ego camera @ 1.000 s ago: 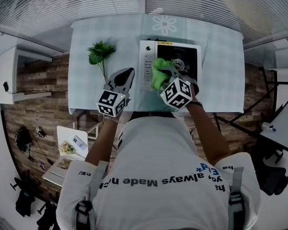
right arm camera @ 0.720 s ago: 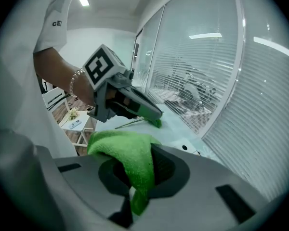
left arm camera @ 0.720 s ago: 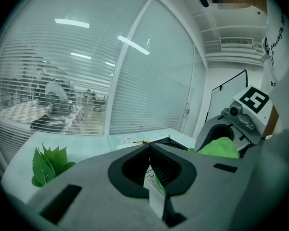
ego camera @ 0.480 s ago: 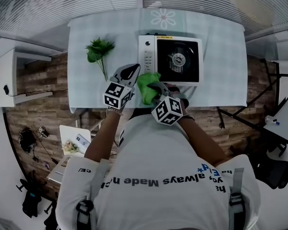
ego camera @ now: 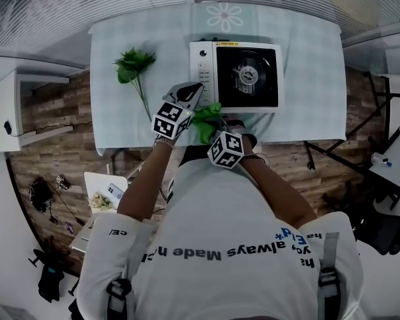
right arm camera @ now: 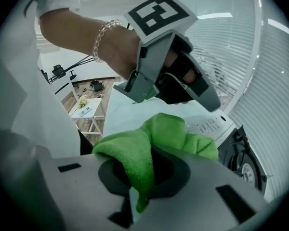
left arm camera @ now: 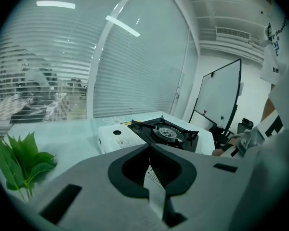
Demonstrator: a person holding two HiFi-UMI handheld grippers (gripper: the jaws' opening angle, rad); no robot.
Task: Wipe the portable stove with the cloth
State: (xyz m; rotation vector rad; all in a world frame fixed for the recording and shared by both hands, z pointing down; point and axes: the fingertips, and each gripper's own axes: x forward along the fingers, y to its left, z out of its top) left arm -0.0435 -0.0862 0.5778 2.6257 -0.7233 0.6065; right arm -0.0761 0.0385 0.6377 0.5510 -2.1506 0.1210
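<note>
Green cloth [right arm camera: 156, 138] clamped in right tongs [right arm camera: 136, 194], held over desk [ego camera: 307, 79] edge near portable stove [ego camera: 243, 75]; left tongs [left arm camera: 151, 177] closed together, empty, beside cloth

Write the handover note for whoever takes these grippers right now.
Left gripper: shut, empty, above the table by the near left corner of the stove.
Right gripper: shut on the green cloth, at the table's near edge, off the stove.
Done: cloth is in grip; how much is wiped cannot be told.
Left: probably bring the cloth onto the stove and wipe.
</note>
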